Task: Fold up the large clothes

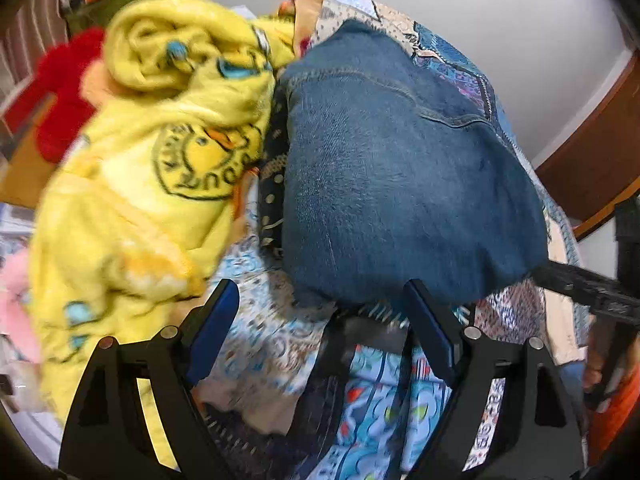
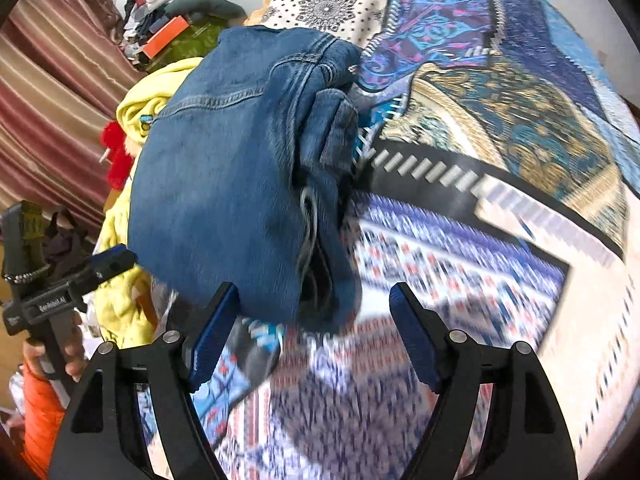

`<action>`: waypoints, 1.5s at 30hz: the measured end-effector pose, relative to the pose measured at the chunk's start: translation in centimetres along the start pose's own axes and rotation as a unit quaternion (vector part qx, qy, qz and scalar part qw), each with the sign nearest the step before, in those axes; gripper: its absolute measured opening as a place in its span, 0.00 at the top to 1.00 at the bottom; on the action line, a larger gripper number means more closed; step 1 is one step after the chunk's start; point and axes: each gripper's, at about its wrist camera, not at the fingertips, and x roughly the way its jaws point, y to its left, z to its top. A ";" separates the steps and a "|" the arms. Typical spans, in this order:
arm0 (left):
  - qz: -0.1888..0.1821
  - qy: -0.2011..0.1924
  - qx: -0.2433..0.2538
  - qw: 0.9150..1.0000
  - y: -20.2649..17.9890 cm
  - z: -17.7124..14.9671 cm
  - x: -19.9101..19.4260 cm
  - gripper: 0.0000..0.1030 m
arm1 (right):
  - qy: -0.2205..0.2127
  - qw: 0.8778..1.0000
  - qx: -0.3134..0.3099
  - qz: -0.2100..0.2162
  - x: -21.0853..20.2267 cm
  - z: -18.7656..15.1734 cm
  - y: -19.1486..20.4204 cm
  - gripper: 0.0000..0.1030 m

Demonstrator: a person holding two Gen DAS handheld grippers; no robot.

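Note:
A folded pair of blue jeans (image 1: 392, 168) lies in a thick stack on the patterned bedspread (image 1: 272, 344). In the right wrist view the jeans (image 2: 224, 184) show their folded layers and waistband on the right side. My left gripper (image 1: 320, 300) is open and empty, just in front of the jeans' near edge. My right gripper (image 2: 316, 304) is open and empty, its jaws standing just before the stack's near corner. The left gripper also shows at the left edge of the right wrist view (image 2: 108, 260), held by a hand.
A crumpled yellow fleece garment (image 1: 160, 160) with a duck print lies left of the jeans, touching them. Red fabric (image 1: 60, 92) and a clothes pile (image 2: 160, 28) lie behind it by striped curtains (image 2: 48, 92). The patterned bedspread (image 2: 480, 240) stretches right.

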 end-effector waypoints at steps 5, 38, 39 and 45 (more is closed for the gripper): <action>0.014 -0.067 0.027 0.997 -3.5 -0.2 -7.7 0.19 | -0.069 0.997 -0.036 0.020 -6.7 -0.2 3.3 0.28; 0.048 -0.433 0.096 0.895 -17.6 -15.4 -33.2 0.01 | -0.418 0.896 -0.145 -0.042 -29.8 -15.1 15.9 0.00; 0.049 -0.432 0.096 0.895 -17.6 -15.4 -33.1 0.01 | -0.417 0.896 -0.144 -0.043 -29.8 -15.2 15.9 0.00; 0.050 -0.427 0.093 0.898 -17.2 -15.5 -32.6 0.01 | -0.415 0.898 -0.138 -0.052 -29.8 -15.5 15.5 0.00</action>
